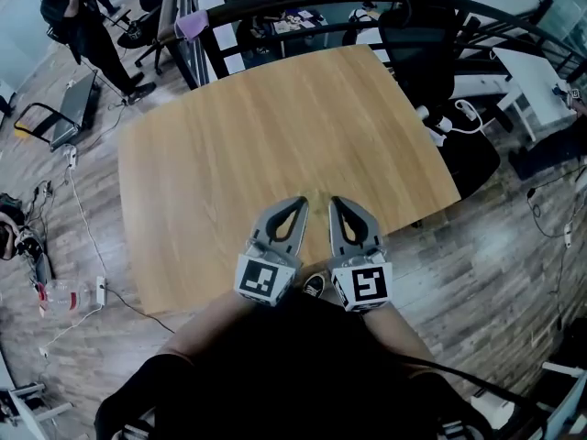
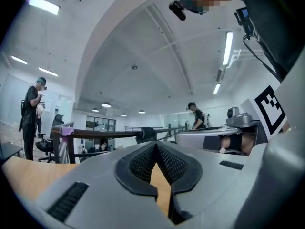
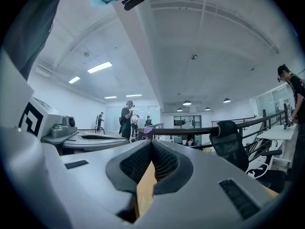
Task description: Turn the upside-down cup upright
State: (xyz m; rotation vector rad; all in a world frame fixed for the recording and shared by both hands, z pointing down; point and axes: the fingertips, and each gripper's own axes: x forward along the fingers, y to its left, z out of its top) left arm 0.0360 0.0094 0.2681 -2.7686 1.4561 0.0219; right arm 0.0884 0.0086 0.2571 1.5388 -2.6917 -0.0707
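No cup in any view. Head view shows the counter top as bare wood, and both gripper views look level across it into the room w/ no cup ahead. So which way the cup lies from the fingers, how its axis runs and which hand is nearer can't be told.

L gripper and R gripper sit side by side over the counter's near edge, approx mid-edge, pointing at the far edge. Both sets of fingers are shut tip to tip w/ nothing btwn them.

Scene fits either a cup not yet put out or one already taken away.

Counter is pale matte wood w/ rounded corners. Room is an open office w/ wood floor. A chair stands past the far right corner, and a person stands well beyond the far left corner.
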